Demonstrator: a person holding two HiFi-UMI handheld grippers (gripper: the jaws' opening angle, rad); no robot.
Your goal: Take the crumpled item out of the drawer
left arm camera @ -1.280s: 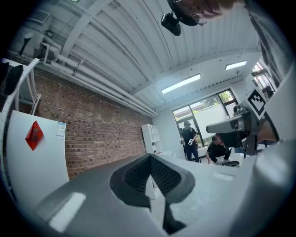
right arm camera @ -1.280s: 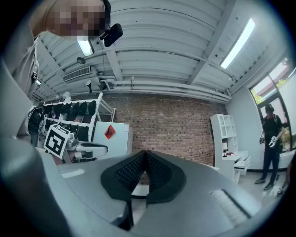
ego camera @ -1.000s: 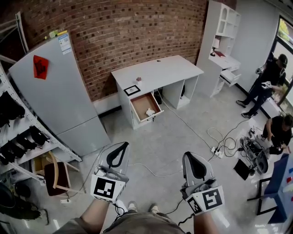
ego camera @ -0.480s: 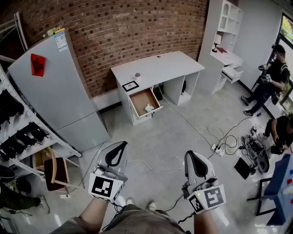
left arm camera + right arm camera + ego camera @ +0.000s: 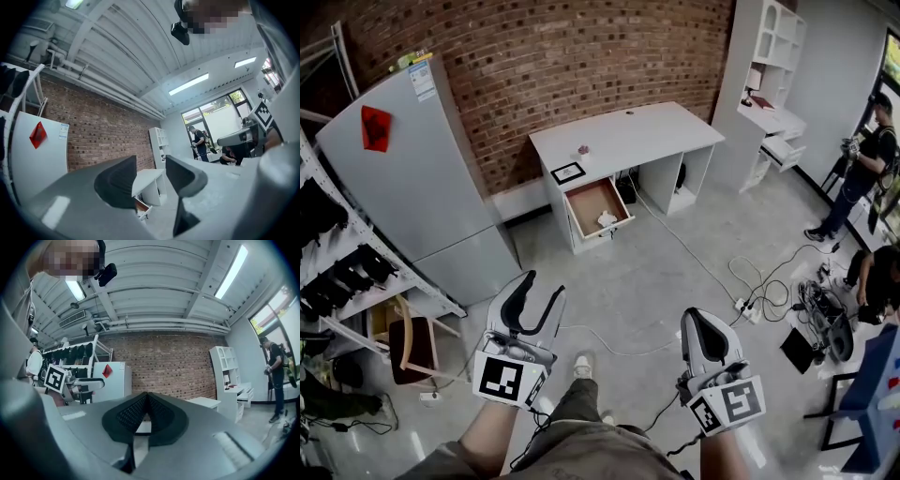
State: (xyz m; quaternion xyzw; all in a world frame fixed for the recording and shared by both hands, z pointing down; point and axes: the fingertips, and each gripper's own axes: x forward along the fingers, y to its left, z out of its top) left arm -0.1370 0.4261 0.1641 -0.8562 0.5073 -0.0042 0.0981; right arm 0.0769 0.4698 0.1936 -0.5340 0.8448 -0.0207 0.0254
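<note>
Brick wall backs the room, with a grey fridge (image 5: 412, 169) standing at the left. Low in the head view, the left gripper (image 5: 542, 289) is held with its jaws apart and nothing between them. Well beyond it, a white desk (image 5: 623, 136) has its drawer (image 5: 581, 208) pulled open, and the crumpled white item (image 5: 607, 219) lies inside near the front edge. The right gripper (image 5: 698, 319), also well apart from the drawer, has its jaws closed together, empty.

Bare floor (image 5: 623, 281) to the drawer (image 5: 589, 199) — one cable (image 5: 684, 253) crossing
</note>
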